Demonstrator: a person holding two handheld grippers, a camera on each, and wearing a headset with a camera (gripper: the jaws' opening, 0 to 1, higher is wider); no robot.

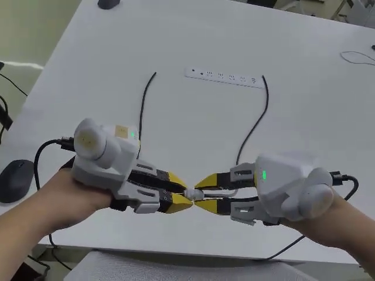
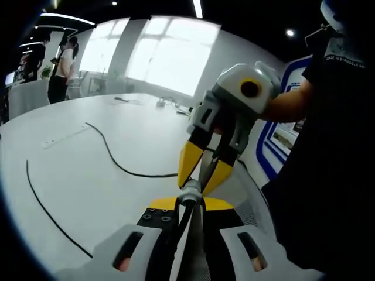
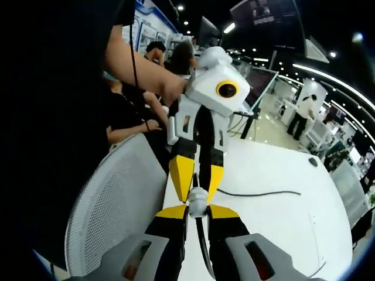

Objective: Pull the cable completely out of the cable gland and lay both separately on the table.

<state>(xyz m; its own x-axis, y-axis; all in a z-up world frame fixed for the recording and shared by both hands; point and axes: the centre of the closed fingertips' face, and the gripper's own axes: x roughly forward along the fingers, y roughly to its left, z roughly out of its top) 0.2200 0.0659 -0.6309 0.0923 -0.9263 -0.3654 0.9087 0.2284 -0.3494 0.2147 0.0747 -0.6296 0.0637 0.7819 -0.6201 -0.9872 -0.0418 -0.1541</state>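
Both the left gripper (image 1: 186,196) and right gripper (image 1: 198,195) are pinching the small, light cable gland (image 1: 190,193) tip to tip, well nearer the person than the power strip (image 1: 224,77); its thin, limp cable (image 3: 204,243) is probably wanting a hold close beside it.

Small pale cable gland (image 1: 190,193) midair; black cable (image 2: 185,223) through it

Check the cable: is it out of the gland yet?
Not out. The cable runs into the gland, which the left gripper and right gripper pinch tip to tip.
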